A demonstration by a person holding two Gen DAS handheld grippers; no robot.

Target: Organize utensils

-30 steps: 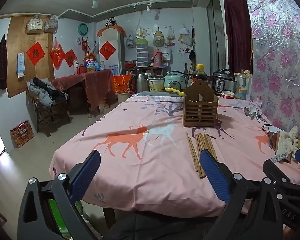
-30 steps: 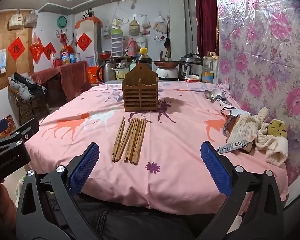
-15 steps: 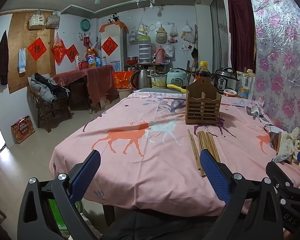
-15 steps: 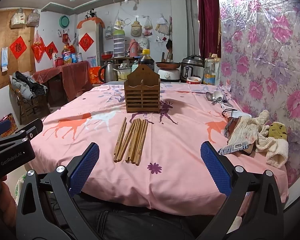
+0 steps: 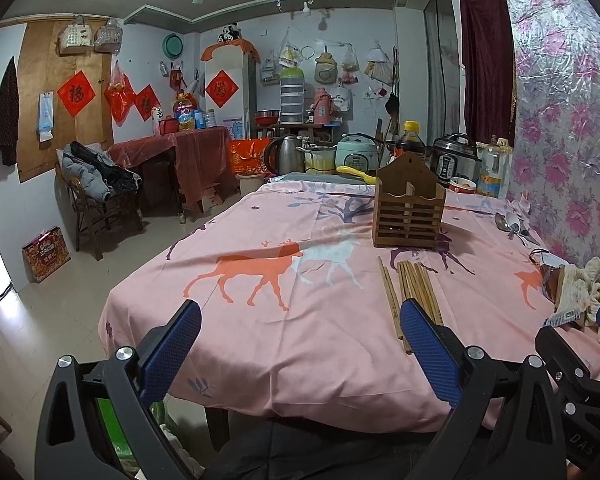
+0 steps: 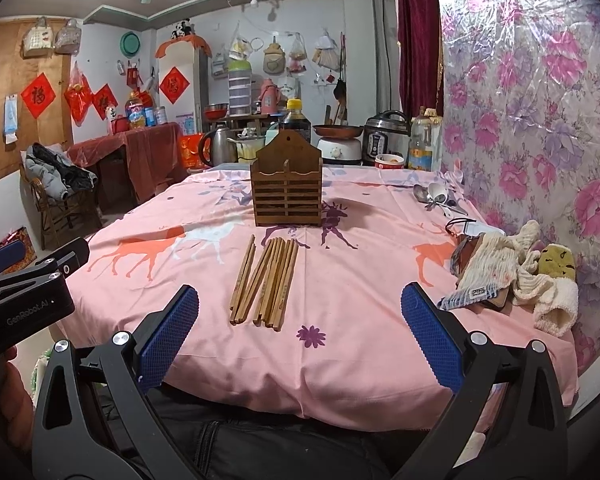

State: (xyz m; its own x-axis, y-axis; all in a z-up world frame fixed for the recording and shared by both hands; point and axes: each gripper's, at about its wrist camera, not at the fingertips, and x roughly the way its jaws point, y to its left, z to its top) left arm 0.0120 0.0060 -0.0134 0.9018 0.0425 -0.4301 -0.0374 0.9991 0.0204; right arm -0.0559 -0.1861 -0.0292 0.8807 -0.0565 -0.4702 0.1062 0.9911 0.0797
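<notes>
Several wooden chopsticks [image 6: 266,282] lie side by side on the pink deer-print tablecloth [image 6: 360,300]; they also show in the left wrist view [image 5: 414,290]. A slatted wooden utensil holder [image 6: 286,190] stands upright beyond them, also in the left wrist view [image 5: 409,212]. Metal spoons [image 6: 434,198] lie at the far right, by the wall. My right gripper [image 6: 300,324] is open and empty, at the table's near edge before the chopsticks. My left gripper [image 5: 300,344] is open and empty, to the left of them.
A pile of cloths and a sponge [image 6: 516,276] lies on the right side of the table. Cookers, a kettle and bottles [image 6: 384,142] stand at the far end. The floral wall [image 6: 540,120] borders the right. A chair with clothes [image 5: 96,184] stands at left.
Both grippers have drifted slightly forward and up toward the table; the holder and chopsticks sit a little closer in view. Nothing was grasped.
</notes>
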